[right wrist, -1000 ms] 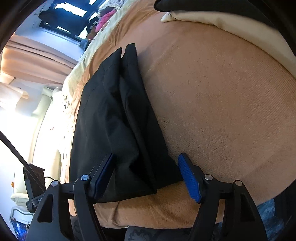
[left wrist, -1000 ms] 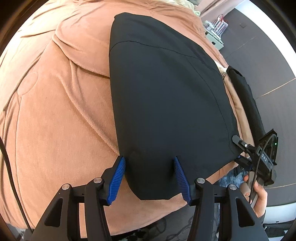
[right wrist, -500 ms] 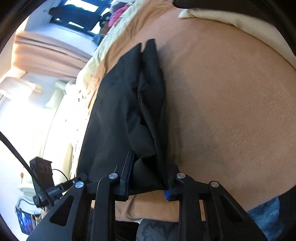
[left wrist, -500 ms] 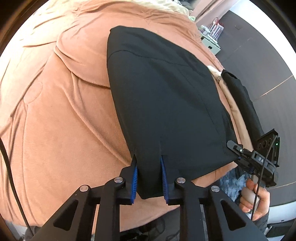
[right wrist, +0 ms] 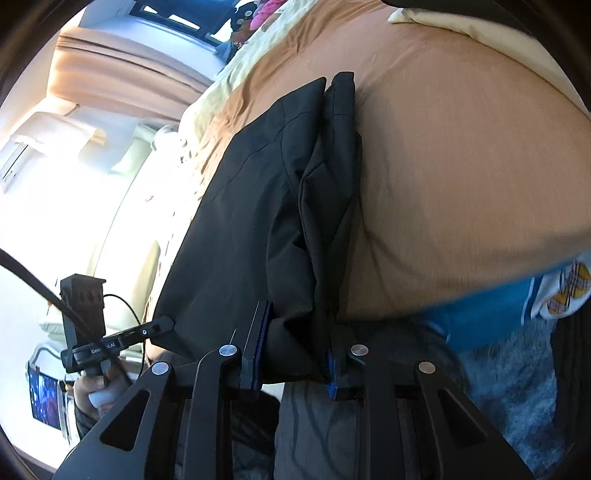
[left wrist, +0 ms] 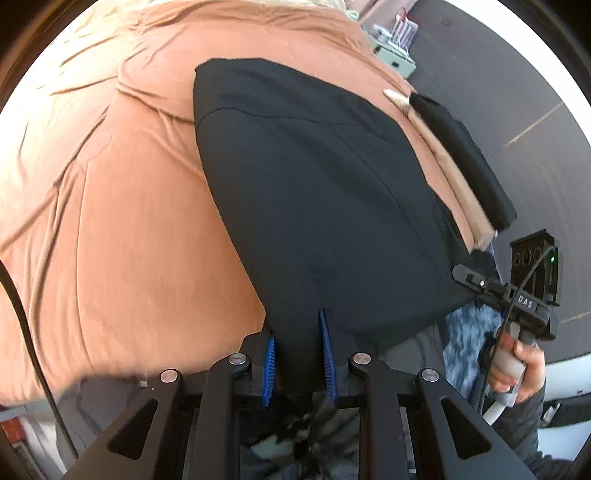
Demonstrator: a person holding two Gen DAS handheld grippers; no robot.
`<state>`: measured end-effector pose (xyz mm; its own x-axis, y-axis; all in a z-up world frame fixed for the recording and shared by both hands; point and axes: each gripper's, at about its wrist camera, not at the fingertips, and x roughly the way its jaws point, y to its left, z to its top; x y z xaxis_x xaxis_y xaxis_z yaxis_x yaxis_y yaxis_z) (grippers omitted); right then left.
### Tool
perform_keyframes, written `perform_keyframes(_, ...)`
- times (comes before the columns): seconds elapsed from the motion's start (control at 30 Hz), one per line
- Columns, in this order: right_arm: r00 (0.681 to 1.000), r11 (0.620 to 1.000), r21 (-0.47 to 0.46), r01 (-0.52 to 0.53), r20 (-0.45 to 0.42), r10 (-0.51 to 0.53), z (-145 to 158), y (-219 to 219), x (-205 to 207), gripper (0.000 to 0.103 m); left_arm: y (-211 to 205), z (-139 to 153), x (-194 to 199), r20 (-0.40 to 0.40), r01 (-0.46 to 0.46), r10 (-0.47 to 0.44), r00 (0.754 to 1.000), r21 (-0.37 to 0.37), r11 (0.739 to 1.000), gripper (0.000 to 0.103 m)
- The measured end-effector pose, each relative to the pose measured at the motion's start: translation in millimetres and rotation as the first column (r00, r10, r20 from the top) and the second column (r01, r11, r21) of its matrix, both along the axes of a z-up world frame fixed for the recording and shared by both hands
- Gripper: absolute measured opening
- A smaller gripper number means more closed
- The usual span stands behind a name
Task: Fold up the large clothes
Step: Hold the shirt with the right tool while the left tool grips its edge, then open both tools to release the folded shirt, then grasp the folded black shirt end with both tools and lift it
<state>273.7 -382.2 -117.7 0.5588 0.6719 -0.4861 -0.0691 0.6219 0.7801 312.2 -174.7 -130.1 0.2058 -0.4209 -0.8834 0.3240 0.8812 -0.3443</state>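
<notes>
A large black garment (left wrist: 325, 192) lies spread on an orange-brown bedspread (left wrist: 110, 206), its near edge hanging past the bed's front. My left gripper (left wrist: 297, 363) is shut on the garment's near left corner. My right gripper (right wrist: 295, 354) is shut on the bunched near right corner of the same garment (right wrist: 251, 206), where the cloth is doubled in thick folds. Each gripper shows in the other's view, the right one (left wrist: 476, 280) and the left one (right wrist: 147, 328), both at the garment's near edge.
A folded beige and black pile (left wrist: 465, 166) lies at the bed's right edge. A cream pillow (right wrist: 480, 33) lies at the far right. Blue cloth (right wrist: 491, 306) and grey carpet (right wrist: 517, 387) are below the bed edge. Curtains (right wrist: 122, 77) hang by a bright window.
Both grippers went from open around the garment's near corners to shut on them. They have pulled the near edge back toward me, past the bed's front edge.
</notes>
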Motion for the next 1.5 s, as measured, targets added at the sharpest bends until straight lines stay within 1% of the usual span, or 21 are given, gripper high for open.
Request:
perform_keyframes(0.07, 1.000, 1.000, 0.008, 0.002, -0.002, -0.002, -0.5, -2.0, -3.1, 0.022, -0.3, -2.2, -5.6, -0.008, 0.013, -0.013, 1.000, 0.011, 1.000, 0.024)
perform_keyframes(0.1, 1.000, 1.000, 0.009, 0.002, -0.001, -0.002, -1.2, -4.1, -5.6, 0.022, -0.8, -3.2, -7.3, -0.012, 0.021, -0.021, 1.000, 0.017, 1.000, 0.026)
perform_keyframes(0.13, 1.000, 1.000, 0.006, 0.004, 0.001, -0.004, -1.6, -3.5, -4.7, 0.025, -1.2, -4.9, -6.2, -0.018, 0.031, -0.031, 0.999, 0.028, 0.999, 0.030)
perform_keyframes(0.2, 1.000, 1.000, -0.020, 0.017, 0.005, -0.017, -1.8, -3.8, -4.8, 0.027, -3.9, -11.1, -5.1, -0.041, 0.049, -0.047, 0.998, 0.042, 0.998, 0.035)
perform_keyframes(0.23, 1.000, 0.999, -0.036, 0.026, 0.010, -0.025, -1.5, -4.3, -3.7, 0.030, -3.4, -15.1, -2.3, -0.058, 0.058, -0.056, 0.997, 0.048, 0.997, 0.037)
perform_keyframes(0.3, 0.999, 0.998, -0.037, 0.050, 0.007, -0.050, -3.9, -8.6, -1.9, 0.041, -2.7, -18.7, -0.3, -0.073, 0.062, -0.058, 0.996, 0.050, 0.997, 0.041)
perform_keyframes(0.37, 0.996, 0.995, -0.041, 0.091, 0.002, -0.091, -4.7, -16.2, 3.9, 0.067, 1.5, -17.8, 5.8, -0.066, 0.061, -0.058, 0.996, 0.039, 0.997, 0.050)
perform_keyframes(0.4, 0.994, 0.993, -0.047, 0.112, 0.005, -0.112, -4.0, -21.2, 5.7, 0.071, 4.2, -16.0, 9.7, -0.055, 0.055, -0.053, 0.997, 0.031, 0.998, 0.057)
perform_keyframes(0.43, 0.991, 0.990, -0.042, 0.133, 0.007, -0.132, -2.2, -28.2, 11.3, 0.073, 7.1, -14.3, 14.0, -0.044, 0.045, -0.044, 0.998, 0.022, 0.999, 0.063)
perform_keyframes(0.5, 0.991, 0.991, -0.028, 0.131, 0.004, -0.131, 0.4, -34.4, 20.9, 0.073, 12.9, -11.6, 24.2, -0.029, 0.019, -0.019, 0.999, 0.001, 1.000, 0.064)
perform_keyframes(0.6, 0.991, 0.989, -0.060, 0.132, 0.007, -0.132, 6.1, -44.4, 35.7, 0.073, 22.1, -13.2, 44.3, -0.029, -0.038, 0.037, 0.999, -0.009, 0.999, 0.064)
perform_keyframes(0.7, 0.994, 0.992, -0.058, 0.110, 0.007, -0.109, 9.8, -43.0, 56.0, 0.073, 33.1, -18.5, 62.6, -0.045, -0.094, 0.092, 0.995, -0.041, 0.995, 0.064)
perform_keyframes(0.8, 0.995, 0.993, -0.062, 0.095, 0.013, -0.095, 14.6, -42.8, 81.9, 0.074, 40.4, -24.4, 80.7, -0.068, -0.132, 0.129, 0.989, -0.042, 0.990, 0.064)
perform_keyframes(0.9, 0.998, 0.996, -0.054, 0.067, 0.003, -0.067, 12.0, -37.7, 107.0, 0.074, 43.2, -29.1, 94.6, -0.084, -0.153, 0.148, 0.985, -0.059, 0.986, 0.064)
perform_keyframes(0.93, 0.999, 0.997, -0.050, 0.051, -0.003, -0.052, 7.2, -39.0, 109.0, 0.074, 43.6, -30.8, 100.1, -0.090, -0.161, 0.155, 0.984, -0.065, 0.985, 0.064)
perform_keyframes(1.0, 1.000, 0.999, -0.028, 0.024, -0.018, -0.024, 0.1, -37.0, 126.0, 0.074, 43.6, -32.9, 110.4, -0.097, -0.174, 0.167, 0.981, -0.070, 0.982, 0.064)
perform_keyframes(1.07, 0.999, 1.000, -0.012, 0.012, -0.031, -0.012, -4.6, -38.7, 146.0, 0.074, 42.1, -34.3, 119.3, -0.101, -0.177, 0.169, 0.980, -0.077, 0.981, 0.064)
perform_keyframes(1.2, 0.999, 1.000, 0.023, -0.016, -0.036, 0.017, -13.3, -41.9, 169.3, 0.075, 40.4, -38.0, 134.1, -0.102, -0.183, 0.175, 0.979, -0.082, 0.980, 0.064)
perform_keyframes(1.33, 0.996, 0.997, 0.046, -0.059, -0.066, 0.062, -25.8, -38.7, 200.4, 0.074, 40.2, -43.0, 149.8, -0.108, -0.203, 0.193, 0.975, -0.096, 0.974, 0.064)
perform_keyframes(1.4, 0.994, 0.996, 0.059, -0.065, -0.082, 0.069, -31.1, -39.0, 211.5, 0.075, 38.9, -45.7, 156.9, -0.110, -0.211, 0.200, 0.974, -0.102, 0.972, 0.064)
perform_keyframes(1.5, 0.993, 0.991, 0.100, -0.091, -0.067, 0.098, -37.0, -37.8, 230.3, 0.074, 35.9, -49.7, 171.0, -0.123, -0.243, 0.228, 0.966, -0.121, 0.963, 0.064)
